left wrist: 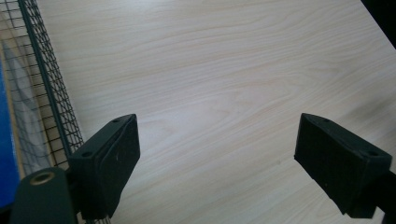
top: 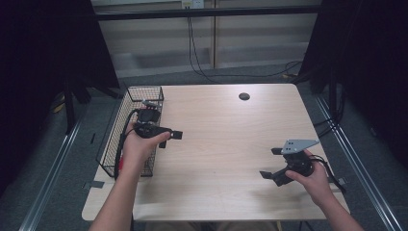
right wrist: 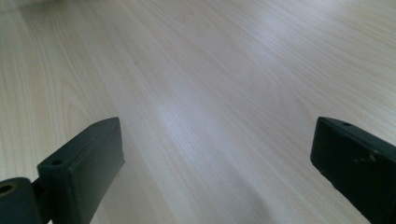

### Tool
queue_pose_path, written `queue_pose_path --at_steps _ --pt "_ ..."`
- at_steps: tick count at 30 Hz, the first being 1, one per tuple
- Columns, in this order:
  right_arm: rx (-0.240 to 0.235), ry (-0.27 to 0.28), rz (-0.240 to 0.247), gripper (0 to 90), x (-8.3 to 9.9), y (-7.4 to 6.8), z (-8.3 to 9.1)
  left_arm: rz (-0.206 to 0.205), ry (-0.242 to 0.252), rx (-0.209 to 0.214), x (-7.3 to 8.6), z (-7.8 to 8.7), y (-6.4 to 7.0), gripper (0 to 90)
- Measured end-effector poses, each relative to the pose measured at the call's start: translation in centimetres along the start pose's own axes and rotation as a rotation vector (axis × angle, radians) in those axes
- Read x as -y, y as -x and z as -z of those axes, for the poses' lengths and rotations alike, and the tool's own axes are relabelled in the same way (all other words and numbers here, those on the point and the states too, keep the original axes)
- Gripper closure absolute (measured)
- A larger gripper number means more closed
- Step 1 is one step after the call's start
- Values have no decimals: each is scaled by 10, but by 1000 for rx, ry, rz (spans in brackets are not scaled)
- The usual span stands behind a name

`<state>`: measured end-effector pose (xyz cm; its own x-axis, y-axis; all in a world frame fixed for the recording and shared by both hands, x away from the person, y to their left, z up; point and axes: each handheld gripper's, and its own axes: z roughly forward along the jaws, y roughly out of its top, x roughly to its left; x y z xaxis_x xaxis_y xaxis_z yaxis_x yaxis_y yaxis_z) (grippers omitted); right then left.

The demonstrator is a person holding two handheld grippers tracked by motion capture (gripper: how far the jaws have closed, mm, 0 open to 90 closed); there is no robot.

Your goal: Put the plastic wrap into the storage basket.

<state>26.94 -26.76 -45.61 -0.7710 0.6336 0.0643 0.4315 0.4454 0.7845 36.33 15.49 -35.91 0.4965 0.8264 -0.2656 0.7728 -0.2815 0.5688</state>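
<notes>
You are holding the left gripper (top: 169, 138) just beside the wire basket (top: 155, 91) at the table's left edge, with its jaws pointing toward the middle of the wooden table (top: 226, 125). In the left gripper view, its jaws are standing wide apart with bare wood between them and nothing in their grasp; the basket mesh (left wrist: 44, 84) is running along the left side, touching nothing. Something blue is showing behind the mesh, too blurred to identify.

You are holding the right gripper (top: 272, 163) low over the table near its front right corner, well apart from the basket. In the right gripper view, its jaws are likewise spread wide and gripping nothing, with plain tabletop (right wrist: 210, 84) lying between them.
</notes>
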Motion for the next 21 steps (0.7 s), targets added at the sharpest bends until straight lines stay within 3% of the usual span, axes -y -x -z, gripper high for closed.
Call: queue_pose_path --at_steps 15,21 --pt "-2 -5 2 23 0 0 -2 -40 5 53 16 -26 20 140" --pt "-3 -3 -3 22 0 0 -2 -61 12 51 18 -30 26 133"
